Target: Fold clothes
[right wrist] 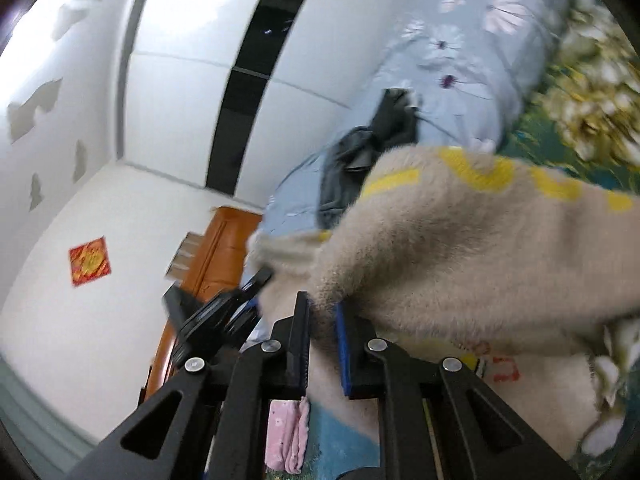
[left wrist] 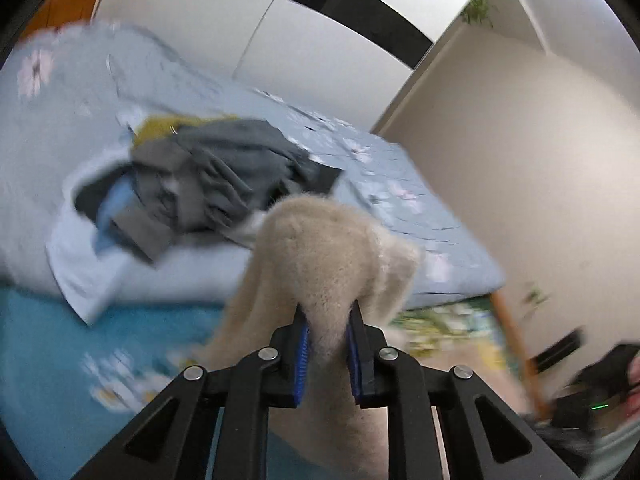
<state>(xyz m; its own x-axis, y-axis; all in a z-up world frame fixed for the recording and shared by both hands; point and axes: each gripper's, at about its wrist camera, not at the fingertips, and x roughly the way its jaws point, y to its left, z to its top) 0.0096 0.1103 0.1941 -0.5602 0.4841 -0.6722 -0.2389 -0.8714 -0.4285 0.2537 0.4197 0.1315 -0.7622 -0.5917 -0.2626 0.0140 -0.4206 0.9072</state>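
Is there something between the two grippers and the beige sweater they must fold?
No. The left gripper and the right gripper are each shut directly on the fuzzy beige sweater, with nothing between pads and cloth.

Both views are smeared by motion. The sweater (left wrist: 320, 248) hides its own pinched edge between the left gripper (left wrist: 328, 320) pads, and its lower part runs off the frame. The yellow marks (right wrist: 480, 172) on it are too blurred to read. The clothes heap (left wrist: 208, 184) on the bed (left wrist: 400, 184) is a blur; separate garments can't be told apart. A pink cloth (right wrist: 286, 436) sits half hidden behind the right gripper (right wrist: 322, 312).
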